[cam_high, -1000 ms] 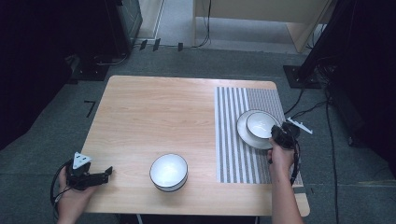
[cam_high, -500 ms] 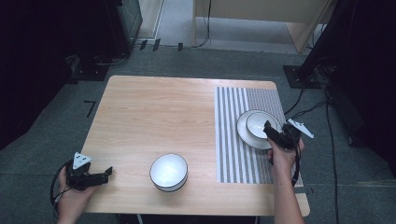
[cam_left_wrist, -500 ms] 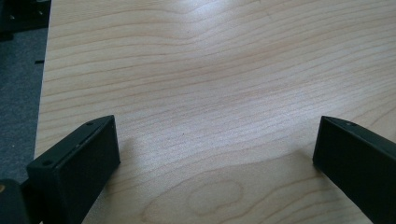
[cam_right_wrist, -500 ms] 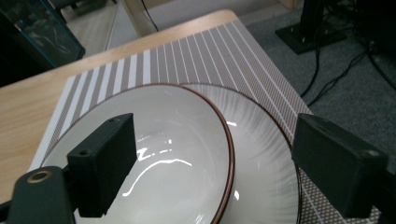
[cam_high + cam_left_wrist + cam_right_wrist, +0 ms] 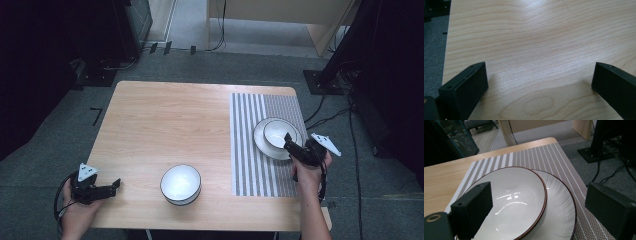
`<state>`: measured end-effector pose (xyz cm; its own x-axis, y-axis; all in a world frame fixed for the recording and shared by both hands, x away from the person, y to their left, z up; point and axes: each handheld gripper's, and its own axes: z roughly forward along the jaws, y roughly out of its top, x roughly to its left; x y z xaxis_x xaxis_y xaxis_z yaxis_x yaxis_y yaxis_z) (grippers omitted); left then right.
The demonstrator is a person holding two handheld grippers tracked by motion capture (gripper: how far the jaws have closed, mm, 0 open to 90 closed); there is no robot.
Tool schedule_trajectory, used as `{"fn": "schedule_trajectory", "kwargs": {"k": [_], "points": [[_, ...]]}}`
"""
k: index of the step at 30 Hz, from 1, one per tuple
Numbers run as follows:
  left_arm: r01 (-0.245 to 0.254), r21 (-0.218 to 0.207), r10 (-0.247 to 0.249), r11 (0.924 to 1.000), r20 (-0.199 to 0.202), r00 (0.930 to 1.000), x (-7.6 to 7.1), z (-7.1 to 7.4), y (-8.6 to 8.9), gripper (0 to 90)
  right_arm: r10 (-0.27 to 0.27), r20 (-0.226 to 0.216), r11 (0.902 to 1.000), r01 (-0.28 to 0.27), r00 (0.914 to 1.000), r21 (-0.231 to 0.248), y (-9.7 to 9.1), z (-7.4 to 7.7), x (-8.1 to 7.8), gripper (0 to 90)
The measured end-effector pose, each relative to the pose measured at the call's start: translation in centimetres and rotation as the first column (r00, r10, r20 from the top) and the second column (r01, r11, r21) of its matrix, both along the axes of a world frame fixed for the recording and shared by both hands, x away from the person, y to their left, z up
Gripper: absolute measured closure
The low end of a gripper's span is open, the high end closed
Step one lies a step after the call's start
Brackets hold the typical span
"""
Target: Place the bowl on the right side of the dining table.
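A small white bowl with a brown rim (image 5: 278, 133) (image 5: 516, 202) sits inside a white plate (image 5: 261, 142) (image 5: 564, 207) on the striped placemat (image 5: 250, 165). My right gripper (image 5: 290, 143) (image 5: 539, 195) is at the near right edge of the plate. Its jaws have just been opening and now stand wide on either side of the bowl's near rim, with no pad pressing on it. A second white bowl with a dark rim (image 5: 181, 184) stands on bare wood near the front edge. My left gripper (image 5: 115, 185) (image 5: 540, 72) rests open at the front left corner, with nothing but tabletop between its jaws.
The wooden table (image 5: 165, 125) has its front edge close to both hands. Beyond the table stand a light wooden cabinet (image 5: 280, 12), dark equipment (image 5: 135, 20) and a stand base (image 5: 325, 82). Cables (image 5: 350, 135) trail over the grey floor on the right.
The right gripper's jaws went from shut on the small bowl's rim to wide open, letting the bowl go in the plate. The left hand has not moved.
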<state>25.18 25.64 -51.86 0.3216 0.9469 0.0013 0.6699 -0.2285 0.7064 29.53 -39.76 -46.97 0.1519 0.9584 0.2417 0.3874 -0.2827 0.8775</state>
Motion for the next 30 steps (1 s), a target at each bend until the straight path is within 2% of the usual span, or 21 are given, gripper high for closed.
{"fn": "schedule_trajectory", "kwargs": {"k": [7,13,18,30], "points": [[0.000,0.000,0.000,1.0000,0.000,1.0000,0.0,0.0,0.0,0.0,0.064,0.021,0.9979,-0.064,0.9977,0.005,0.0,0.2,-1.3,2.4],[0.000,0.000,0.000,1.0000,0.000,1.0000,0.0,0.0,0.0,0.0,0.094,0.041,0.9953,-0.095,0.9947,0.015,-0.2,0.7,-2.4,1.0],[0.000,0.000,0.000,1.0000,0.000,1.0000,0.0,0.0,0.0,0.0,0.118,0.040,0.9930,-0.118,0.9923,0.005,-0.2,0.6,-3.4,0.3],[-0.001,0.000,0.001,1.0000,0.000,1.0000,0.0,0.0,0.0,0.0,0.135,0.015,0.9908,-0.135,0.9907,-0.013,-1.0,-0.4,-5.4,0.0]]}}
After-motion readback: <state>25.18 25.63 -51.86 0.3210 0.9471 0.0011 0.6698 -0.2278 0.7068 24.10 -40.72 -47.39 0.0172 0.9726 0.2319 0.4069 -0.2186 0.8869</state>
